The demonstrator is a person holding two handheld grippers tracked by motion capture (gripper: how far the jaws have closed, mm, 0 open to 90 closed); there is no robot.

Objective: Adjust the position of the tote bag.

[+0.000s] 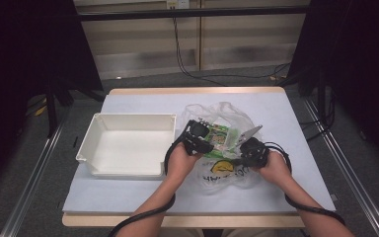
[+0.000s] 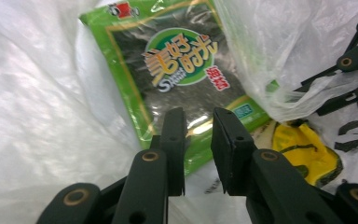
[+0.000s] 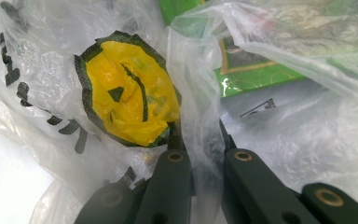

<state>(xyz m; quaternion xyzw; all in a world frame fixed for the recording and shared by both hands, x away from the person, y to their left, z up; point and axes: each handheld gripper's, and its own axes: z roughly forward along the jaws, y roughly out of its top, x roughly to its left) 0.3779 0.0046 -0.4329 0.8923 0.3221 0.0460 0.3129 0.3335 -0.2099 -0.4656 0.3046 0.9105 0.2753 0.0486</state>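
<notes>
High view: both grippers sit on the plastic bag (image 1: pixel 217 148) beside the white tray (image 1: pixel 128 143).

Left gripper view: the left gripper (image 2: pixel 198 135) has its jaws a little apart, with the green snack pack (image 2: pixel 177 70) just past them.

Right gripper view: the right gripper (image 3: pixel 200 140) pinches a fold of bag.

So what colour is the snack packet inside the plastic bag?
Green, with a dark middle and a round logo; the snack packet shows best in the left gripper view.

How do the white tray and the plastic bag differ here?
The white tray is rigid, opaque and holds nothing; the plastic bag is crumpled, see-through and holds a green packet. The right gripper pinches a fold of the bag; the tray is untouched. Both lie on the table.
</notes>
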